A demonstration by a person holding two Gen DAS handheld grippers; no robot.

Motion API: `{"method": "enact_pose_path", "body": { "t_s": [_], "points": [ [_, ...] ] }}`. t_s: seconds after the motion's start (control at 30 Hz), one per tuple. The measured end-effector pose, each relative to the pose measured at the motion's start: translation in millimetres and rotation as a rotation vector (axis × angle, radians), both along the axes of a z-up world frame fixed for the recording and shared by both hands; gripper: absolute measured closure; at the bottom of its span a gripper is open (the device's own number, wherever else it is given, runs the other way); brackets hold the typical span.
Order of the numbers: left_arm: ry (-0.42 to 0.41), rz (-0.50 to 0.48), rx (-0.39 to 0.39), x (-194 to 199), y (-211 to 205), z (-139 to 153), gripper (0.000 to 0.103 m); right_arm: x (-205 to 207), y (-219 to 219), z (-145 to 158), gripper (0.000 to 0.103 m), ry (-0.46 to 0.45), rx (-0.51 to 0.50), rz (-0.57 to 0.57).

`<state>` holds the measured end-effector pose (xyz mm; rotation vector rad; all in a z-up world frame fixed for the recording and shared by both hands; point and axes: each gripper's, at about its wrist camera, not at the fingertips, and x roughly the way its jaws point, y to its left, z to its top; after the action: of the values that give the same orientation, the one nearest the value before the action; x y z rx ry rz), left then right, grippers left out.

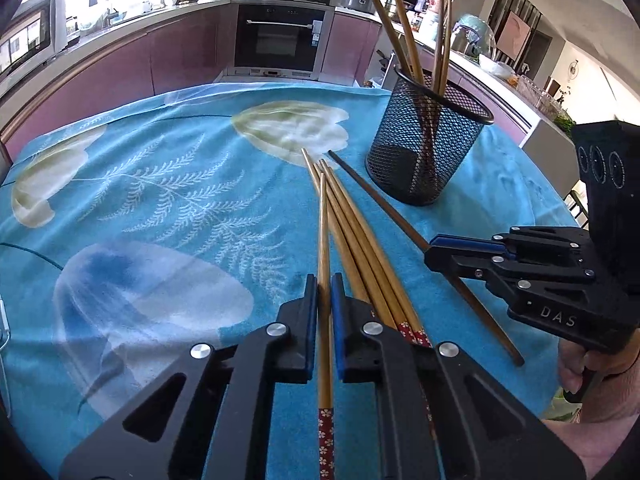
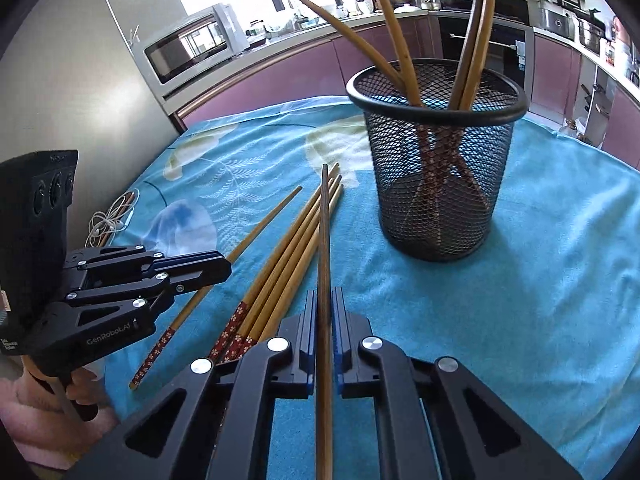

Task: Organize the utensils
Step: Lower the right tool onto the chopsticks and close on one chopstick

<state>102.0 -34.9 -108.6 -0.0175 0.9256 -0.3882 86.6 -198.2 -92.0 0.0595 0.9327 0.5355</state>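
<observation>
On the blue flowered tablecloth (image 1: 160,200) lies a fan of several bamboo chopsticks (image 1: 360,240) with red flowered ends. My left gripper (image 1: 324,284) is shut on one light chopstick (image 1: 323,232) at the left of that bunch. My right gripper (image 2: 325,300) is shut on a dark brown chopstick (image 2: 324,220), which lies to the right of the bunch. Each gripper shows in the other's view: the right gripper (image 1: 430,252) and the left gripper (image 2: 228,264). A black mesh cup (image 1: 424,148) stands upright beyond them, with several chopsticks leaning in it.
A coiled white cable (image 2: 108,220) lies at the cloth's left edge. Kitchen counters, a built-in oven (image 1: 280,36) and a microwave (image 2: 192,48) ring the table. A person's hands hold both gripper handles at the near edge.
</observation>
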Motion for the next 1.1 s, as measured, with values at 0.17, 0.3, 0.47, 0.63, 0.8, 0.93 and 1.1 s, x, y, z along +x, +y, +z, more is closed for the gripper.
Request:
{"method": "enact_pose_path", "body": {
  "t_s": [0.17, 0.3, 0.47, 0.63, 0.8, 0.93, 1.1],
  "points": [
    [0.021, -0.027, 0.011, -4, -7, -6, 0.095, 3, 7, -6, 0.097, 0.018, -0.019, 0.019],
    [0.038, -0.041, 0.021, -2, -8, -9, 0.095, 6, 10, -8, 0.096, 0.021, -0.041, 0.022],
    [0.038, -0.061, 0.042, 2, -11, -11, 0.092, 10, 16, -8, 0.096, 0.01, -0.065, 0.032],
    [0.038, -0.054, 0.046, 6, -14, -10, 0.096, 10, 13, -8, 0.097, 0.011, -0.037, 0.024],
    [0.021, -0.046, 0.017, 5, -11, -3, 0.096, 3, 2, 1, 0.097, -0.01, 0.001, 0.024],
    [-0.002, -0.056, -0.019, 1, -7, 10, 0.096, -5, -8, 14, 0.097, -0.046, 0.033, 0.028],
    [-0.031, -0.078, -0.074, -5, -2, 30, 0.096, -15, -20, 28, 0.097, -0.089, 0.074, 0.022]
  ]
}}
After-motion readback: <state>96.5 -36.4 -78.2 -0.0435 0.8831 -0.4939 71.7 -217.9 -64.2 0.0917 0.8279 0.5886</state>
